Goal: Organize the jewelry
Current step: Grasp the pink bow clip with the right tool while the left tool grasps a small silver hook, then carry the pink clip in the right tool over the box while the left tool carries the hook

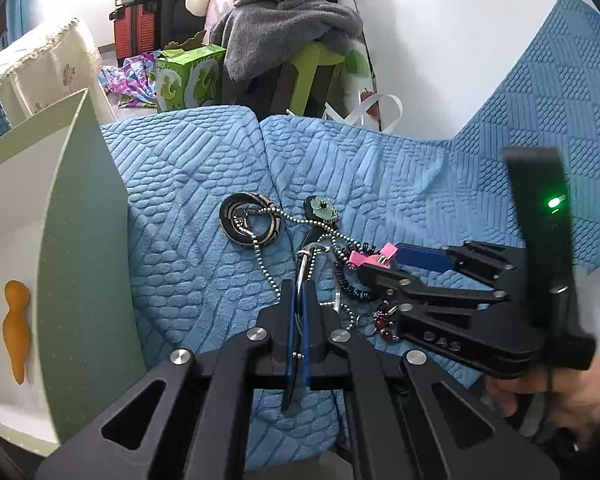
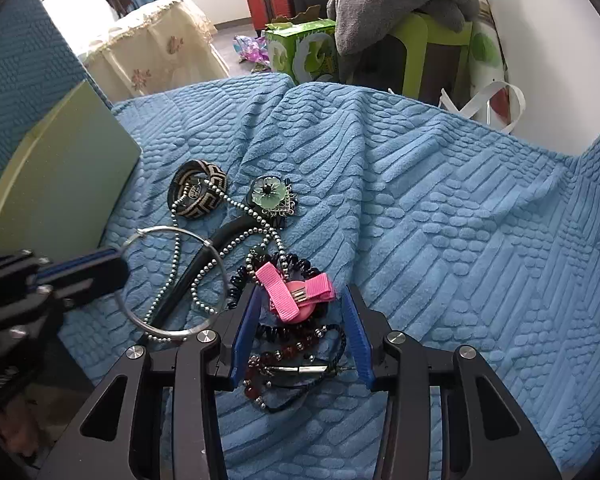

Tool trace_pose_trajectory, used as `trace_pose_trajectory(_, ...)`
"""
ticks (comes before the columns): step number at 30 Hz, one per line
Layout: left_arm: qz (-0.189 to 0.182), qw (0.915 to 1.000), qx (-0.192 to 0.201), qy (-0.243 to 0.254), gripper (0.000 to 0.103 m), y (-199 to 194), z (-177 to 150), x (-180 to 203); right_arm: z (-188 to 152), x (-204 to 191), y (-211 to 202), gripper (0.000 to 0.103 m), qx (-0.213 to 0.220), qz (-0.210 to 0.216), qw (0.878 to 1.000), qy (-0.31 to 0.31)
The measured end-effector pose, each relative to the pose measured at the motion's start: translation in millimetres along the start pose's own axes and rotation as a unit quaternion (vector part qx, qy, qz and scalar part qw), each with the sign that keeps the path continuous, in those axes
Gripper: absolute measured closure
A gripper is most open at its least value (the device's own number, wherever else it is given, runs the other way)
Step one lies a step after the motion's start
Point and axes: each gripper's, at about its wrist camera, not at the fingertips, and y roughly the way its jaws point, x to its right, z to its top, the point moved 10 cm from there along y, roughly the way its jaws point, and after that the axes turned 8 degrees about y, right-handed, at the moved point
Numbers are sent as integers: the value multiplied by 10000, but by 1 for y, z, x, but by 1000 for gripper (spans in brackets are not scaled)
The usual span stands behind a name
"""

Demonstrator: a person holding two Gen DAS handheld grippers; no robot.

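A pile of jewelry lies on a blue textured blanket [image 2: 440, 200]. My left gripper [image 1: 299, 300] is shut on a thin silver bangle [image 2: 172, 284], seen edge-on in the left wrist view [image 1: 303, 268]. My right gripper [image 2: 302, 308] is open around a pink bow hair clip [image 2: 296, 292], with dark red beads [image 2: 276, 356] and a black coil tie between its fingers. It also shows in the left wrist view [image 1: 384, 262]. A black-and-beige woven bracelet [image 2: 198, 194], a green flower hairpin [image 2: 269, 196] and a silver bead chain [image 2: 220, 252] lie beyond.
A pale green open box [image 1: 80, 240] stands at the left, with an orange figure-shaped piece [image 1: 17, 328] inside. Beyond the blanket's far edge are a green carton [image 1: 192, 78], a green stool under grey clothes [image 1: 292, 28] and a white wall.
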Motion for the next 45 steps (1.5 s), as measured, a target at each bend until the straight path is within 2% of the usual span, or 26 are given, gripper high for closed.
trace_pose_trajectory(3,-40,10000,22,-30,101,-3,0,0,-2,-3,6,63,-47,-114,9998,-148)
trace_pose_trajectory(5,-92,9999,54,-71,101,-6,2,0,-2,-5,6,71,-14,-244,9994,-258)
trace_pose_trajectory(8,-127,9998,111,-62,101,-12,4,0,-1,-6,2,71,26,-209,9997,-159)
trace_pose_trajectory(16,-141,9995,221,-148,101,-28,9,-1,10,-6,-36,71,449,-169,9986,244)
trace_pose_trajectory(25,-162,9994,288,-83,101,-49,13,3,5,-23,-76,71,639,-150,9962,567)
trace_pose_trajectory(35,-83,9984,523,-208,101,-107,41,-17,35,-50,-132,71,1031,-32,9923,691)
trace_pose_trajectory(45,245,9939,1068,-83,101,-184,83,-51,94,-113,-195,71,1610,274,9856,432)
